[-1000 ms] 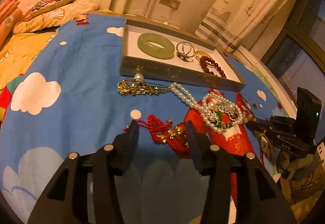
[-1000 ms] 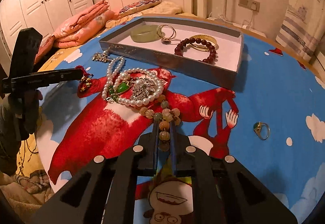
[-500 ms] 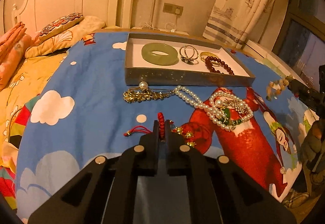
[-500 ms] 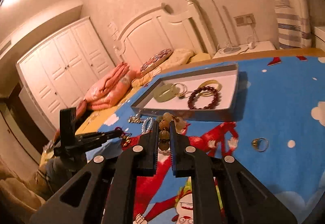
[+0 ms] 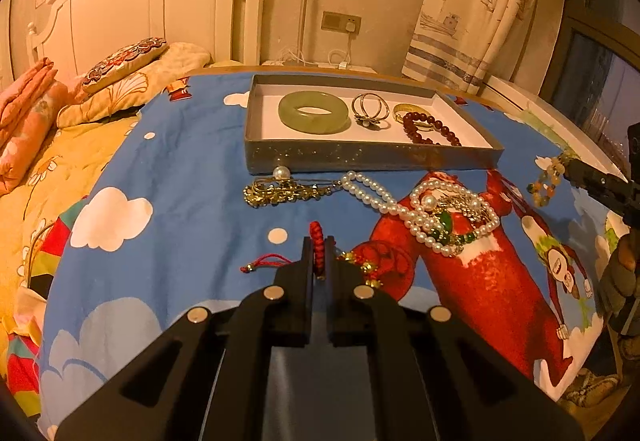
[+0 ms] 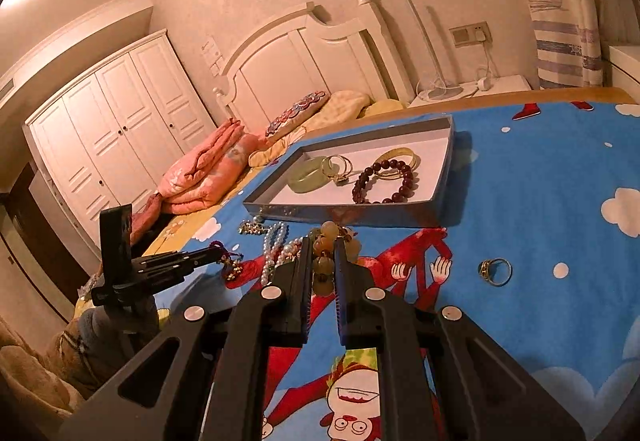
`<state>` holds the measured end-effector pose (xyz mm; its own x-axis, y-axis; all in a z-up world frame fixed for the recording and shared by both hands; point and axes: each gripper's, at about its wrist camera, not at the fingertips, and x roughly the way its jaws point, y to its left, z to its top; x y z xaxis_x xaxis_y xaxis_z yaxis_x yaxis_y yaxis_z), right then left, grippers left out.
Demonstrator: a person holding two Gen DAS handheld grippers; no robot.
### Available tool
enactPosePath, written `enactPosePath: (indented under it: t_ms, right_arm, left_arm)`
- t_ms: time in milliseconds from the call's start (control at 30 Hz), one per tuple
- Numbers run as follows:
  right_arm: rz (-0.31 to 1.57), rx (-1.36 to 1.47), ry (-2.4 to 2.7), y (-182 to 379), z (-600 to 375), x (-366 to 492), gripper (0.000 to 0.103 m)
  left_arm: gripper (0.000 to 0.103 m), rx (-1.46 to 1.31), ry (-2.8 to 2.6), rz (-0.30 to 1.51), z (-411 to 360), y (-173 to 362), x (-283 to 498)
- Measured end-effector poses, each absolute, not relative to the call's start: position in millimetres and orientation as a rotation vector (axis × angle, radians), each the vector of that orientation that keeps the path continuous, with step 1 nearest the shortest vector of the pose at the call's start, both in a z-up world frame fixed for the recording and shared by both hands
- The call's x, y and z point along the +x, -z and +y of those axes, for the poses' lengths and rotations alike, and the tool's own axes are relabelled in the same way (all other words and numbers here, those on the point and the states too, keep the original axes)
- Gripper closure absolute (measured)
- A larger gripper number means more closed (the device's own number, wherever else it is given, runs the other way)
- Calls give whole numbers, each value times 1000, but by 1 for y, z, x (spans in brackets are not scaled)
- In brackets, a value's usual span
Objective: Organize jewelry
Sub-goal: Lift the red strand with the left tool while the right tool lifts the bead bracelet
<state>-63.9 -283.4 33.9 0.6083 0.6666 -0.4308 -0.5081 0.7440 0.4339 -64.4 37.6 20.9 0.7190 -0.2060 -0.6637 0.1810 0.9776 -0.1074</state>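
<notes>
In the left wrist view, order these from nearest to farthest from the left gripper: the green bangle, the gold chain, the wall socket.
From the left gripper:
1. Gold chain, on the cloth before the tray.
2. Green bangle, inside the tray, left part.
3. Wall socket, on the far wall.

Cartoon-print blue cloth [image 5: 192, 169] carries a grey tray [image 5: 372, 157], pearl necklaces [image 5: 432, 209], gold chain [image 5: 280, 193] and a ring [image 6: 496, 271].

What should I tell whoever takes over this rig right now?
Left gripper is shut on the red cord bracelet. Right gripper is shut on the pale bead bracelet.
Done: jade bangle, dark red bead bracelet and metal rings lie in the tray.
Left: both held pieces, pearl necklace, gold chain, loose ring.
</notes>
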Motion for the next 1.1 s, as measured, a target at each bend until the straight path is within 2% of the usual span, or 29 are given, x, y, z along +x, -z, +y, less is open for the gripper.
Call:
enactPosePath:
  t_ms: [567, 1100]
  right_arm:
    - [603, 282, -688, -32, -284, -62, 92]
    - [588, 186, -631, -48, -270, -41, 92]
  left_arm:
    - [99, -45, 271, 650, 24, -61, -67]
    - [99, 37, 357, 597, -18, -90, -31]
